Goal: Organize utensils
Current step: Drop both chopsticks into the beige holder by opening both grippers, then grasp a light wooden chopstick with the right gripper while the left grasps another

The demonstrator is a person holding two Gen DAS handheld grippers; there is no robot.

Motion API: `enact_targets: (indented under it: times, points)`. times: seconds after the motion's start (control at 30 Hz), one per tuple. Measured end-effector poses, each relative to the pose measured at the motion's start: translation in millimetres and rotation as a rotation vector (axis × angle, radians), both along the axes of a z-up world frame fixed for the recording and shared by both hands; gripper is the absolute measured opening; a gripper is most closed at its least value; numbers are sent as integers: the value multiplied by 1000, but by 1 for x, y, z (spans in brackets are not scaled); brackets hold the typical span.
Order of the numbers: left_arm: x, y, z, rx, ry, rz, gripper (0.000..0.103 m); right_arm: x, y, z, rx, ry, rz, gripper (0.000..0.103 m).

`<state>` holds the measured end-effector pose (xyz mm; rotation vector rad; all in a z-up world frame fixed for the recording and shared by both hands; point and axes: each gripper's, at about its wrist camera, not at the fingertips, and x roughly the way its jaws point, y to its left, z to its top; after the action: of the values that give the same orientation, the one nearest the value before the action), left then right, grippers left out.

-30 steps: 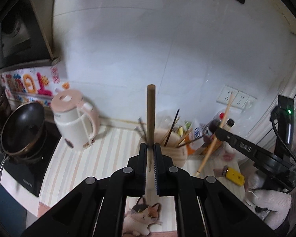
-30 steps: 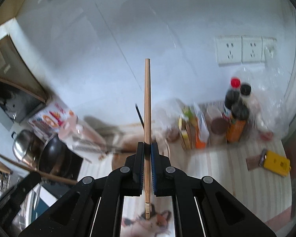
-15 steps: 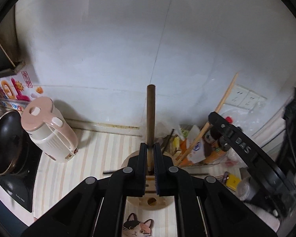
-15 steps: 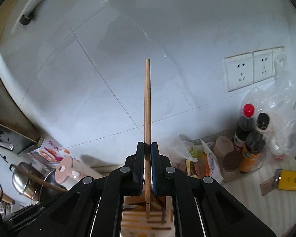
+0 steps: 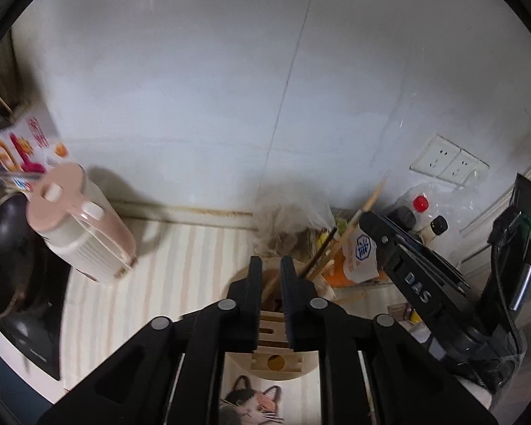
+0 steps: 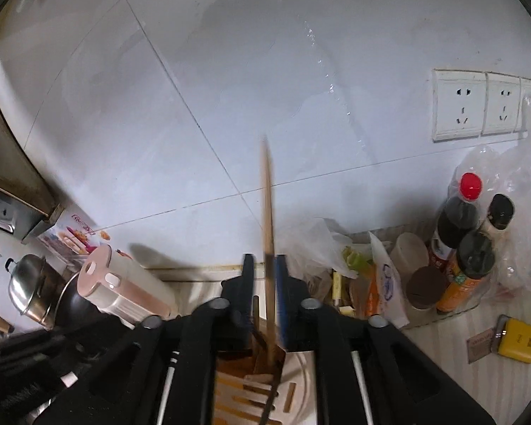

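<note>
matt black plastic claw [image 6: 265, 265] around a bare wood chopstick [image 6: 267, 212], pale wooden holder [image 5: 276, 357] under it, glossy white tile wall [image 6: 230, 88] behind, shiny steel pot [image 6: 28, 283] off left.

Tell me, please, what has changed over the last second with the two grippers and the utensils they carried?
Both grippers came over the wooden utensil holder and their jaws are opening. The left gripper has let go of its dark wooden handle, which is no longer upright between its jaws. The light chopstick, blurred, stands loose between the right gripper jaws, its lower end in the holder. The pink kettle and bottles stayed put.
</note>
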<state>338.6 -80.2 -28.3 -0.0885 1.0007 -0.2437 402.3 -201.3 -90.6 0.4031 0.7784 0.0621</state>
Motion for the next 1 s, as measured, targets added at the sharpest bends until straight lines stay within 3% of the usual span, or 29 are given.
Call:
enact_targets:
  times: [0.03, 0.07, 0.1, 0.13, 0.2, 0.33, 0.37, 0.43, 0.5, 0.7, 0.93, 1.0]
  points:
    - [-4, 2, 7, 10, -18, 8, 37, -2, -1, 2, 7, -1, 0, 40]
    - [-5, 3, 10, 13, -32, 17, 50, -6, -3, 5, 13, -2, -1, 42]
    - [-10, 6, 16, 11, -59, 29, 72, -11, -6, 10, 14, -1, -1, 42]
    - [-15, 10, 20, 11, -84, 42, 80, -14, -7, 14, 12, -1, -1, 43]
    - [-20, 16, 23, 17, -101, 59, 81, -25, -12, 21, 4, -4, -12, 47]
    - [-39, 25, 22, 38, -146, 98, 103, -55, -23, 31, -22, -4, -52, 59]
    - [-44, 25, 20, 55, -157, 110, 103, -64, -26, 32, -35, -4, -64, 62]
    - [-54, 27, 14, 84, -166, 135, 103, -80, -33, 31, -44, -5, -84, 79]
    - [-65, 26, 5, 97, -164, 134, 103, -99, -40, 24, -46, -2, -103, 88]
    - [-92, 12, -50, 165, -87, 116, 103, -139, -68, -23, -66, 138, -168, 88]
    - [-113, -13, -157, 238, 164, 73, 103, -182, -103, -122, -82, 397, -217, 87]
    - [-121, -22, -175, 256, 205, 60, 103, -192, -112, -149, -77, 462, -224, 80]
